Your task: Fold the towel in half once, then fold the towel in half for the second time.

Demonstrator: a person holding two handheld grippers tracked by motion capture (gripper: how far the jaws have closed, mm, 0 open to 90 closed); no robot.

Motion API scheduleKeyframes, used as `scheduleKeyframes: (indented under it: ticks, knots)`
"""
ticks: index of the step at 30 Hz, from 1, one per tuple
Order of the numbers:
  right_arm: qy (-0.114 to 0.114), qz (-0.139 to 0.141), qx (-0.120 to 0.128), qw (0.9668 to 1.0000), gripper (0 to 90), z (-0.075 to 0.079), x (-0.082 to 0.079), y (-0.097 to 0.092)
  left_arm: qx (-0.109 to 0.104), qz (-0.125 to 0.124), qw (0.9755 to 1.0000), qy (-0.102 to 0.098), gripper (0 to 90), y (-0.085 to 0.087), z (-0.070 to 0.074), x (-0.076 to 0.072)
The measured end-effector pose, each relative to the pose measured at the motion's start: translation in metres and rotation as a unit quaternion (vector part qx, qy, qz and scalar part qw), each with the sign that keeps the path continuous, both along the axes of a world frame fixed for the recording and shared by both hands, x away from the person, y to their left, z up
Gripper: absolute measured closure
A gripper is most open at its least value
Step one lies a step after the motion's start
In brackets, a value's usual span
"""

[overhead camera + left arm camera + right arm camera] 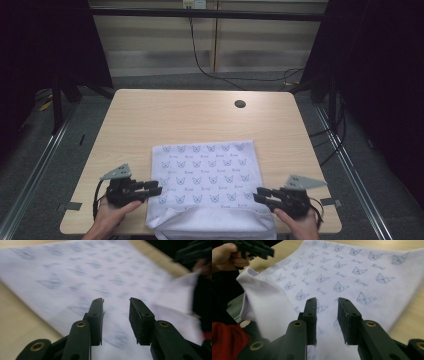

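Nearest us, the cat-print cloth (207,175) drapes off the tabletop (150,115) edge, between our left hand-held gripper (156,188) and right hand-held gripper (259,194), both spread, pinching nothing.

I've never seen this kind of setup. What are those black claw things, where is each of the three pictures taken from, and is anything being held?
A person holds a hand-operated two-jaw clamp in each hand: the left gripper and the right gripper. The high view looks down from above the person's side. The other two views come from cameras riding on each gripper, looking along its jaws. On the wooden table lies a folded white cloth printed with small cat faces, its near edge hanging over the table's front. Both grippers' jaws stand apart over the cloth; nothing is held.
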State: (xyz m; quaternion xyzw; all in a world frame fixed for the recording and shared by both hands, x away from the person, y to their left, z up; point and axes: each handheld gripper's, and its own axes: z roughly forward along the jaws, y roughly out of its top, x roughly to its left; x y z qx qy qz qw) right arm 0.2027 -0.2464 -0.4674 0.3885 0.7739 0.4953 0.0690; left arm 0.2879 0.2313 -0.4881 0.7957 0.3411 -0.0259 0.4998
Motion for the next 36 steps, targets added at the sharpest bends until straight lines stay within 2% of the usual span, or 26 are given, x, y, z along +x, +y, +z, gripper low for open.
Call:
scheduleKeyframes:
  ticks: [1, 2, 3, 5, 6, 7, 8, 9, 11, 13, 14, 15, 19, 20, 22, 25, 26, 28, 29, 31, 33, 35, 36]
  knots:
    - [-0.003, 0.002, -0.014, 0.9999, 68.7, -0.003, 0.013, 0.004, 0.002, 0.003, 0.9999, 0.013, 64.1, -0.002, -0.003, 0.011]
    - [0.005, 0.003, -0.027, 0.9996, 66.8, -0.006, 0.028, 0.008, 0.021, 0.013, 0.9997, -0.005, 64.0, -0.005, -0.003, 0.019]
    - [0.017, 0.005, -0.03, 0.9994, 66.1, -0.01, 0.042, 0.01, 0.027, 0.018, 0.9994, -0.014, 64.0, -0.007, -0.005, 0.027]
    - [0.021, 0.001, -0.053, 0.9984, 66.2, -0.017, 0.065, 0.014, 0.033, 0.036, 0.9988, -0.004, 63.9, -0.009, -0.011, 0.04]
    - [0.03, 0.0, -0.05, 0.9983, 66.1, -0.021, 0.076, 0.016, 0.039, 0.033, 0.9987, 0.001, 63.6, -0.012, -0.014, 0.045]
    - [0.033, -0.001, -0.054, 0.998, 66.1, -0.025, 0.084, 0.017, 0.054, 0.032, 0.9981, -0.002, 63.7, -0.014, -0.017, 0.048]
    - [0.037, -0.008, -0.065, 0.9972, 66.0, -0.029, 0.09, 0.019, 0.062, 0.034, 0.9975, 0.002, 63.6, -0.015, -0.021, 0.051]
    - [0.043, -0.012, -0.071, 0.9965, 65.8, -0.032, 0.094, 0.02, 0.048, 0.035, 0.9982, 0.007, 64.4, -0.013, -0.023, 0.052]
    - [0.052, -0.016, -0.069, 0.9961, 65.6, -0.039, 0.096, 0.021, 0.056, 0.032, 0.9979, 0.003, 64.6, -0.013, -0.022, 0.049]
    - [0.052, -0.015, -0.073, 0.9959, 66.4, -0.038, 0.089, 0.022, 0.064, 0.02, 0.9978, -0.003, 64.9, -0.012, -0.021, 0.042]
    - [0.052, -0.011, -0.078, 0.9955, 66.5, -0.037, 0.085, 0.022, 0.059, 0.019, 0.9981, -0.003, 65.9, -0.011, -0.022, 0.037]
    - [0.054, -0.008, -0.08, 0.9953, 66.5, -0.037, 0.079, 0.023, 0.056, 0.019, 0.9982, 0.003, 66.2, -0.009, -0.022, 0.032]
    - [0.062, 0.002, -0.063, 0.9961, 68.0, -0.038, 0.05, 0.019, 0.064, 0.002, 0.998, 0.0, 66.9, -0.006, -0.02, 0.013]
    - [0.063, 0.006, -0.065, 0.9959, 68.2, -0.037, 0.043, 0.019, 0.069, 0.0, 0.9976, -0.003, 67.0, -0.006, -0.019, 0.008]
    - [0.063, 0.009, -0.071, 0.9955, 68.9, -0.036, 0.031, 0.02, 0.067, -0.006, 0.9977, 0.004, 67.0, -0.004, -0.019, 0.0]
    - [0.068, 0.016, -0.073, 0.9949, 67.1, -0.034, 0.021, 0.021, 0.066, -0.019, 0.9976, 0.007, 65.6, -0.002, -0.017, -0.007]
    - [0.064, 0.019, -0.072, 0.9951, 64.7, -0.033, 0.022, 0.02, 0.067, -0.021, 0.9975, 0.006, 63.6, -0.001, -0.016, -0.005]
    - [0.053, 0.01, -0.063, 0.9965, 63.0, -0.029, 0.028, 0.017, 0.054, -0.015, 0.9984, -0.002, 62.3, 0.0, -0.014, 0.0]
    - [0.046, 0.003, -0.058, 0.9972, 62.1, -0.025, 0.033, 0.014, 0.05, -0.006, 0.9987, 0.002, 62.0, 0.002, -0.011, 0.004]
    - [0.031, -0.017, -0.049, 0.9982, 60.1, -0.017, 0.046, 0.008, 0.045, 0.014, 0.9989, -0.009, 60.5, 0.005, -0.007, 0.014]
    - [0.017, -0.034, -0.038, 0.9986, 57.6, -0.01, 0.061, 0.003, 0.041, 0.034, 0.9985, -0.012, 59.0, 0.009, -0.003, 0.025]
    - [0.011, -0.048, -0.045, 0.9978, 55.0, -0.007, 0.077, 0.001, 0.033, 0.054, 0.9979, -0.013, 55.8, 0.013, -0.001, 0.037]
    - [0.012, -0.055, -0.049, 0.9972, 52.7, -0.007, 0.084, 0.0, 0.036, 0.063, 0.9973, -0.012, 54.9, 0.015, -0.001, 0.044]
